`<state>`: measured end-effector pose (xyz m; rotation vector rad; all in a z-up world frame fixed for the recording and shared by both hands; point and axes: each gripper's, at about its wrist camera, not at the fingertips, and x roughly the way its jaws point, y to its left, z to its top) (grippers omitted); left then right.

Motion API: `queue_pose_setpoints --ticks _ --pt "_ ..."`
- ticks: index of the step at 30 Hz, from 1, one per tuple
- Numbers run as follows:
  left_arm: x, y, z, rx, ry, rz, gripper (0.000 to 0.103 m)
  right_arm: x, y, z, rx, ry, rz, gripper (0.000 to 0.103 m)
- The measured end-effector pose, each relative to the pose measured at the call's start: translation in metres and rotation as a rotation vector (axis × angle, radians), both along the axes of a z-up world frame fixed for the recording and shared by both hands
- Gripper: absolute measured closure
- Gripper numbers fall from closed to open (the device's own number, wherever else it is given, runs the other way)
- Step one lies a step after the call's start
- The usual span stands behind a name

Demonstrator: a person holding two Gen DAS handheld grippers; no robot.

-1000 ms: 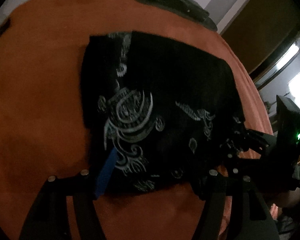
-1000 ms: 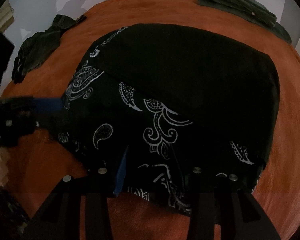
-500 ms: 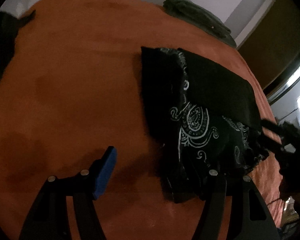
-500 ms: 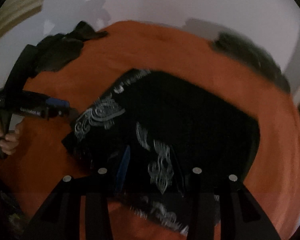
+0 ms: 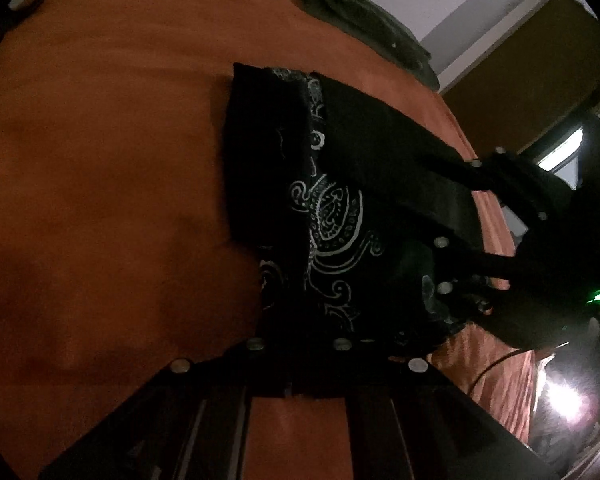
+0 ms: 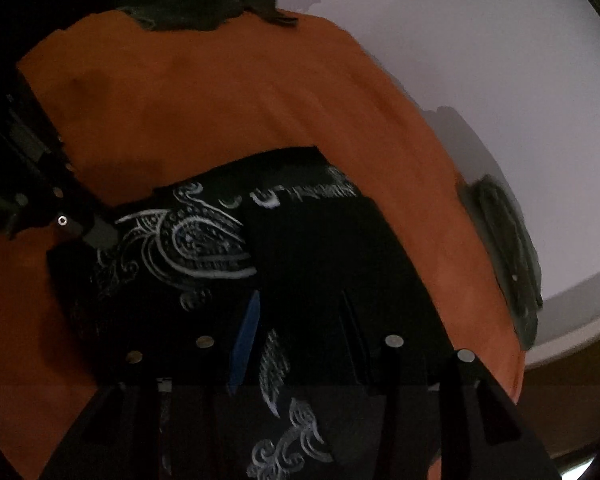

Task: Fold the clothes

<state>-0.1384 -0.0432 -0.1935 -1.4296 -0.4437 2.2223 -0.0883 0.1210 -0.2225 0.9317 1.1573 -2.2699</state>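
Note:
A black garment with white paisley print [image 5: 332,216] lies partly folded on the orange surface [image 5: 100,184]. My left gripper [image 5: 300,360] has its fingers close together on the garment's near edge. My right gripper [image 6: 296,344] stands wider, with the garment [image 6: 308,264] draped between its fingers, a blue pad [image 6: 246,340] showing; I cannot tell whether it grips the cloth. Each gripper shows in the other's view, the right one [image 5: 500,240] at the garment's right side, the left one [image 6: 60,216] at its left corner.
A dark green folded garment [image 5: 364,20] lies at the far edge of the orange surface; it also shows in the right wrist view [image 6: 508,248]. Another dark garment [image 6: 196,0] lies at the far left corner. A pale wall [image 6: 460,40] is behind.
The left gripper was open half a second ago and has shut on the garment's near edge. Both grippers have swung round, and the garment is folded narrower.

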Motion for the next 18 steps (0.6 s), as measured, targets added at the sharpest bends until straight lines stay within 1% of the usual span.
queue_pose_setpoints --ticks 3,4,5,7,8,9,10,11,12,13,14,15,16,17,18 --pt "0.002 -0.009 0.001 0.027 -0.023 0.013 0.098 -0.005 -0.011 -0.006 0.03 -0.01 0.038 0.063" --pt "0.003 -0.012 -0.001 0.027 -0.034 0.021 0.096 -0.007 -0.011 -0.006 0.029 -0.009 0.035 0.063" --pt "0.002 -0.013 -0.004 0.014 -0.046 0.03 0.09 -0.01 -0.011 -0.007 0.028 -0.007 0.032 0.063" --pt "0.0 -0.015 -0.011 -0.017 -0.069 0.046 0.082 -0.015 -0.011 -0.007 0.026 -0.004 0.027 0.063" --pt "-0.002 -0.016 -0.013 -0.027 -0.078 0.051 0.079 -0.018 -0.011 -0.008 0.025 -0.003 0.024 0.063" --pt "-0.003 -0.017 -0.015 -0.024 -0.086 0.052 0.078 -0.021 -0.011 -0.008 0.024 -0.001 0.021 0.063" --pt "-0.004 -0.019 -0.017 -0.014 -0.092 0.054 0.077 -0.023 -0.011 -0.008 0.023 0.001 0.019 0.072" --pt "-0.005 -0.019 -0.018 -0.002 -0.098 0.056 0.07 -0.026 -0.011 -0.009 0.022 0.002 0.016 0.087" --pt "-0.006 -0.019 -0.018 0.011 -0.104 0.058 0.066 -0.028 -0.011 -0.009 0.021 0.004 0.013 0.096" --pt "-0.007 -0.019 -0.019 0.027 -0.107 0.058 0.059 -0.031 -0.011 -0.009 0.02 0.005 0.01 0.101" --pt "-0.008 -0.018 -0.018 0.038 -0.104 0.058 0.055 -0.034 -0.011 -0.009 0.019 0.007 0.008 0.101" --pt "-0.009 -0.017 -0.017 0.039 -0.089 0.054 0.055 -0.036 -0.01 -0.01 0.018 0.009 0.005 0.101" --pt "-0.011 -0.017 -0.016 0.038 -0.071 0.05 0.065 -0.035 -0.009 -0.006 -0.003 0.01 0.003 0.101" --pt "-0.01 -0.015 -0.014 0.027 -0.05 0.039 0.1 -0.033 -0.008 0.0 -0.026 0.019 0.003 0.101" --pt "-0.008 -0.013 -0.011 0.013 -0.029 0.027 0.099 -0.029 -0.008 0.007 -0.05 0.028 0.008 0.101"
